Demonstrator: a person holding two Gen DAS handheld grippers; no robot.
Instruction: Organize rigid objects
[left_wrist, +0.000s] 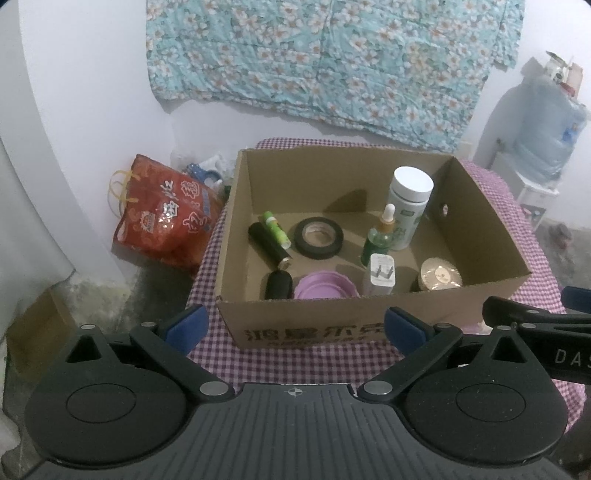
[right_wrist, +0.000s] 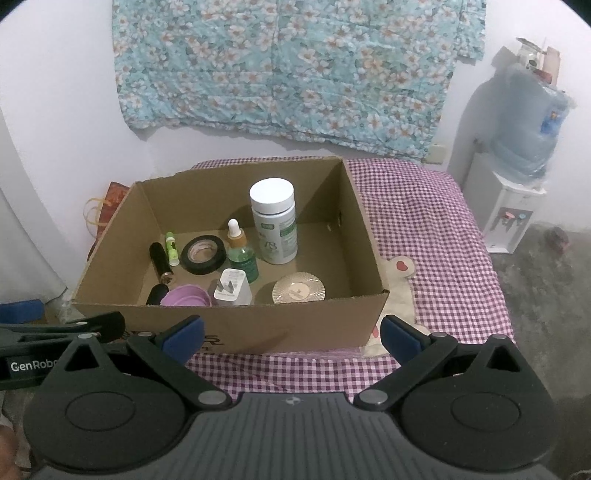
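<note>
The cardboard box is open on top, with bare floor at its far right corner, but the left and middle are crowded with the tape roll, dropper bottle and tall white-capped bottle.

"GenRobo" shows on the left hand-held gripper's side, "DAS" on the right hand-held gripper.
</note>
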